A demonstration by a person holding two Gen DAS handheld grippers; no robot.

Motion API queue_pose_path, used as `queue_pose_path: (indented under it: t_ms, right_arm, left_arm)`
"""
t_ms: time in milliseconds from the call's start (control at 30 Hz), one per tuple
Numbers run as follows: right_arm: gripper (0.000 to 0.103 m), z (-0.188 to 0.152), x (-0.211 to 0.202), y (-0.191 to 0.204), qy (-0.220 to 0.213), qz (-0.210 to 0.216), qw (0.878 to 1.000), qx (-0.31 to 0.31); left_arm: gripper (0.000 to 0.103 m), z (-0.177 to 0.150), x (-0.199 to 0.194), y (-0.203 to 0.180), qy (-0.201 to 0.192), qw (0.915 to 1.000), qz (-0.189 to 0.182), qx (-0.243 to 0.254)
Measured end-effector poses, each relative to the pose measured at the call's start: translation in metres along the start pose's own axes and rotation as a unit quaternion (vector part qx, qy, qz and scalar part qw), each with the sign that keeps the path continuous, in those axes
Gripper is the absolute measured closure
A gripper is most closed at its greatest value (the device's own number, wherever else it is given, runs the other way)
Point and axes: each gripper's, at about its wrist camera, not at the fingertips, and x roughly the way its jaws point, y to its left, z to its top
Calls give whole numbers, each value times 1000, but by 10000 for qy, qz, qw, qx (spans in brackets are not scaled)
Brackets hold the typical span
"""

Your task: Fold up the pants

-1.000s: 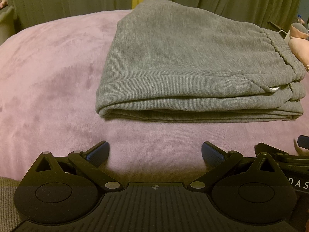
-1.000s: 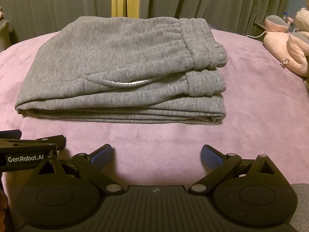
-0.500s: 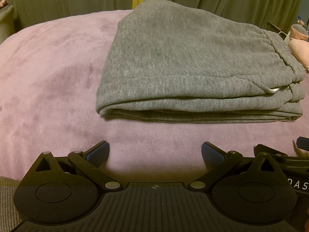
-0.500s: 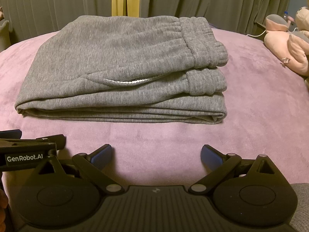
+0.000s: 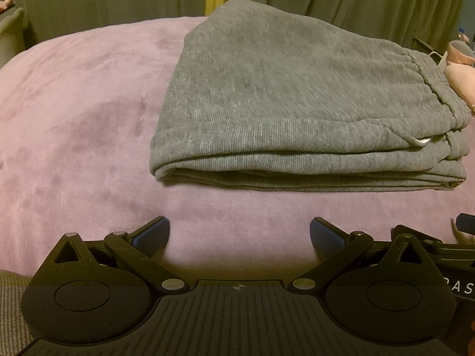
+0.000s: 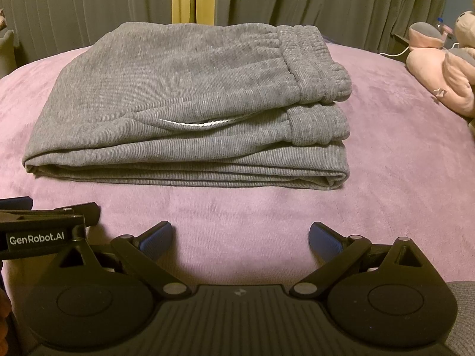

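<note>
Left gripper: jaws spread, empty, low over the purple blanket. Right gripper: likewise spread, empty, just beside it. Grey pants: folded stack on the blanket ahead of both, apart from them; long axis left to right, waistband at right. Right view alone shows the white pocket edge fully and the pink plush toy far right. Curtains behind.

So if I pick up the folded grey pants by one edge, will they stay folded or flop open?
The grey pants would probably flop open: they are soft knit fabric in loose stacked layers, with nothing holding them together. The thick elastic waistband end likely hangs heavier. On the plush purple blanket they would probably drag and bunch rather than slide cleanly.
</note>
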Motion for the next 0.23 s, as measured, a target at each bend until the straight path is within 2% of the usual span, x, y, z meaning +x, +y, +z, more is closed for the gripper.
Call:
queue_pose_path:
  t_ms: [233]
  right_arm:
    - [4, 0, 1, 0, 13, -2, 10000, -2]
  left_arm:
    - [0, 0, 0, -1, -1, 10000, 27, 7]
